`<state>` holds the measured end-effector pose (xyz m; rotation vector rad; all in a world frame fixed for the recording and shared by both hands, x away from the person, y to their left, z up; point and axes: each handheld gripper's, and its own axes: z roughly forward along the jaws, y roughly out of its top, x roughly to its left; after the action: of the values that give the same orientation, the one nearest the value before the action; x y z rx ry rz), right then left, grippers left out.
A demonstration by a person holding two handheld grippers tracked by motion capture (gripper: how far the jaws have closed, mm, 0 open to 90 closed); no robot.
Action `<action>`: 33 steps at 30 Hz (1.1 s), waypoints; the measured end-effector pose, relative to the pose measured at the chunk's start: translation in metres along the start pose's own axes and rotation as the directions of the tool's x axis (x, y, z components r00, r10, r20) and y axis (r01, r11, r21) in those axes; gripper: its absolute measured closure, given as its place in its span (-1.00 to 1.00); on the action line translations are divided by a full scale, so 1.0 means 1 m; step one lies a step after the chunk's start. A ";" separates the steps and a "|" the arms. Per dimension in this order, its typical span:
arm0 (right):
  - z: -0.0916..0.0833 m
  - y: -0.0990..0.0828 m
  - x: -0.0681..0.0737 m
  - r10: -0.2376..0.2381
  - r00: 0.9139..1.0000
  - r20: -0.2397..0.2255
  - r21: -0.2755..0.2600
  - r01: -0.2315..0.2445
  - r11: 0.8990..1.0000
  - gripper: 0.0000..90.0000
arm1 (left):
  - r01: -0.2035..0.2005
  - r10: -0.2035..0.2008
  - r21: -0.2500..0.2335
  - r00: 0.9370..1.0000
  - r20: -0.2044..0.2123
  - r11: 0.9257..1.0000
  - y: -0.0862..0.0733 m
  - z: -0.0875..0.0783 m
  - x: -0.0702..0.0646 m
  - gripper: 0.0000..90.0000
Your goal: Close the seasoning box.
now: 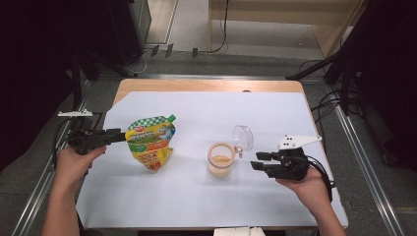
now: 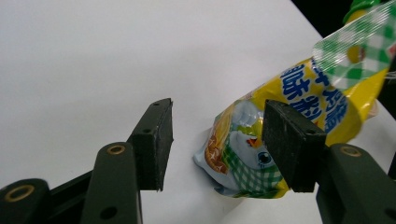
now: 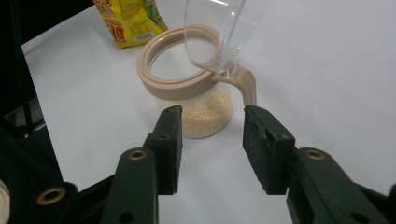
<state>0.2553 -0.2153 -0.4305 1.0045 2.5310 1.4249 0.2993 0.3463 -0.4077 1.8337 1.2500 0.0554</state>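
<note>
standing open-lidded on the bench (image 1: 196, 196), the jar (image 1: 221, 160) is faced by the right gripper (image 1: 259, 161), jaws apart; crumbs (image 3: 205, 116) are revealed up close, the left gripper (image 1: 120, 136), jaws apart, beside the pouch (image 1: 150, 142).

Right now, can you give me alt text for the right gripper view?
The right gripper stands open just short of a clear jar partly filled with pale granules, its tan-rimmed lid flipped up. A yellow pouch lies beyond on the white table.

one pouch (image 1: 151, 141), one jar (image 1: 220, 160), two hand-held grippers.
</note>
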 end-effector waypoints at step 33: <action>0.022 0.014 -0.010 0.115 0.991 0.073 -0.063 -0.110 0.992 1.00 | -0.010 0.007 0.049 0.999 0.046 0.999 -0.003 0.026 -0.007 -0.09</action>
<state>0.2781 -0.1996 -0.4341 1.1849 2.3998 1.4498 0.3068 0.3249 -0.4224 1.8721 1.2216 -0.0122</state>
